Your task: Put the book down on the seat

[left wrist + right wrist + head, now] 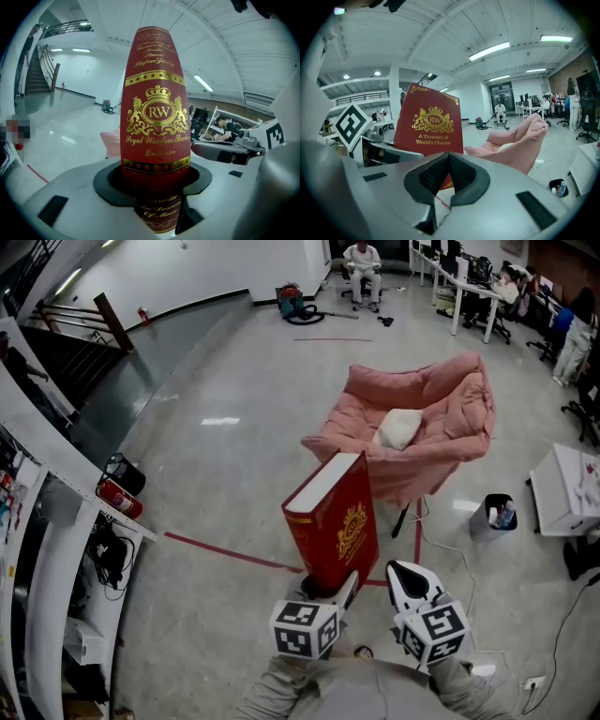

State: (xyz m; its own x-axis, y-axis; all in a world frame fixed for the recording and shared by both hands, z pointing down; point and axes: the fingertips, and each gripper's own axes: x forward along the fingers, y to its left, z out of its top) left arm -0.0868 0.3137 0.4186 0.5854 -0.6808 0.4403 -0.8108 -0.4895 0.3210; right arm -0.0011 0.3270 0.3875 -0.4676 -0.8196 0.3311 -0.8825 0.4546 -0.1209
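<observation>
Jaws of left gripper (pixel 326 589) clamp book (pixel 334 521) — upright.

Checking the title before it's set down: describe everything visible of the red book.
The red book is a thick hardcover: textured cloth-like cover, gold crowned RW crest, pale page edges; the front reads A Treasury of World's Classics. It stands upright in the air, its lower spine end clamped by the left gripper, short of the pink seat.
</observation>
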